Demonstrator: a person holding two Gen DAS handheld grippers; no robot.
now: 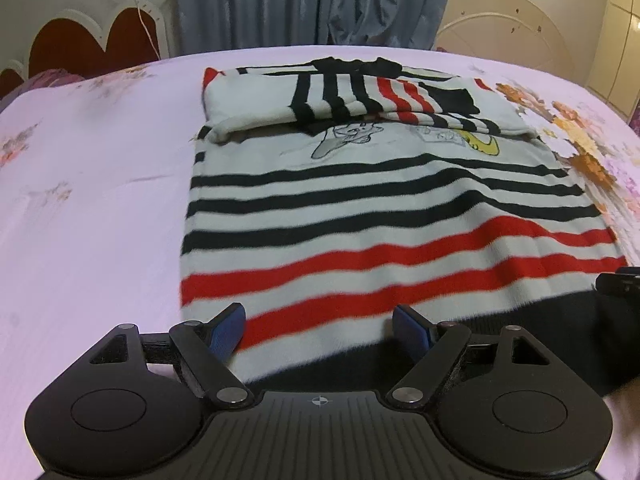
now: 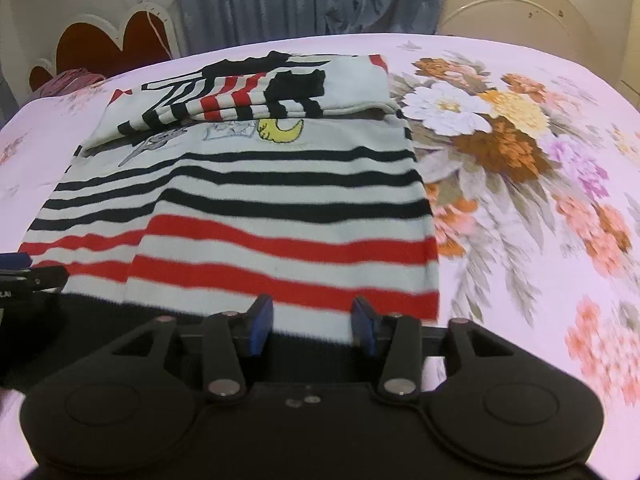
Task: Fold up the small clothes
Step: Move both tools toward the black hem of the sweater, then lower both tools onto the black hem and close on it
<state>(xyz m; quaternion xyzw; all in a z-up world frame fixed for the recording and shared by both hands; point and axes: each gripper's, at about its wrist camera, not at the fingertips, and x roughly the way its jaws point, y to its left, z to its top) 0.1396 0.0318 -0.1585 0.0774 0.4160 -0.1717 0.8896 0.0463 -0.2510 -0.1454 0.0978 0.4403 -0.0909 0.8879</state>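
A small white sweater (image 1: 380, 208) (image 2: 260, 208) with black and red stripes lies flat on the bed. Its upper part and striped sleeves (image 1: 340, 96) (image 2: 248, 88) are folded down over the cartoon print on the chest. The black hem (image 1: 520, 316) (image 2: 100, 320) is nearest me. My left gripper (image 1: 318, 316) hovers open over the hem's left part, its blue pads wide apart with nothing pinched. My right gripper (image 2: 312, 304) stands open over the hem's right part, with the cloth showing between its pads but not pressed. Each gripper shows at the edge of the other's view (image 1: 618, 284) (image 2: 24, 276).
A pink sheet (image 1: 92, 200) (image 2: 540, 280) with a big flower print (image 2: 480, 128) covers the bed. Behind it stand a red and white scalloped headboard (image 1: 92, 36), blue curtains (image 1: 312, 0) and a cream arched panel (image 1: 500, 20).
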